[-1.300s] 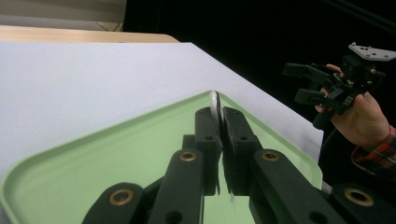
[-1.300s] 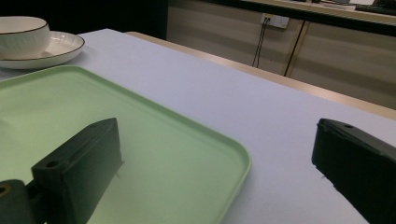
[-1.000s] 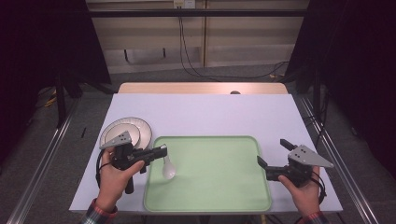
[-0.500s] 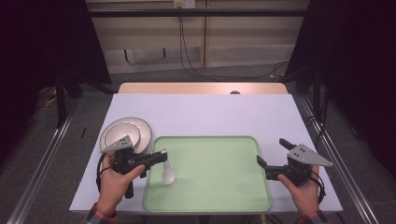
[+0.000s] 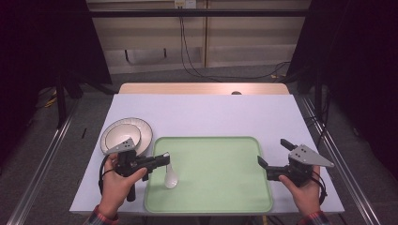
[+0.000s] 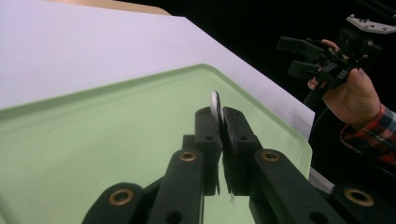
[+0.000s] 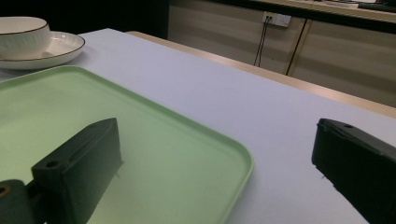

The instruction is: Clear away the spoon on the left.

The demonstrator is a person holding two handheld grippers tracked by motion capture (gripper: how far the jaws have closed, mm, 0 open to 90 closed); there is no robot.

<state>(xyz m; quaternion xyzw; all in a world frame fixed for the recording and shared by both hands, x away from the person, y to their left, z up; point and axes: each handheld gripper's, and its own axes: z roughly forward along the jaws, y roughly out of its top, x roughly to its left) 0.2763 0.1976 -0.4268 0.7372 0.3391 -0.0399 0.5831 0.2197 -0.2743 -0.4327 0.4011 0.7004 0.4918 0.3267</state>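
Jaws of the left gripper (image 5: 165, 158) are clamped on a white spoon (image 5: 170, 178), hanging bowl-down over the green tray (image 5: 220, 197) on the counter. The right gripper (image 5: 272, 152) waits wide open, empty. Likely next: lowering and releasing the spoon onto the tray.

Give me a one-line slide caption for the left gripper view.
Left tool shut on a white spoon above the green tray; right tool open beyond the table's edge.

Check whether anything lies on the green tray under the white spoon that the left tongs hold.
Nothing visible does. The left tongs are shut on the white ceramic spoon, which hangs over the pale green plastic tray; the tray surface below it is bare. The white bowl sits apart, on its plate.
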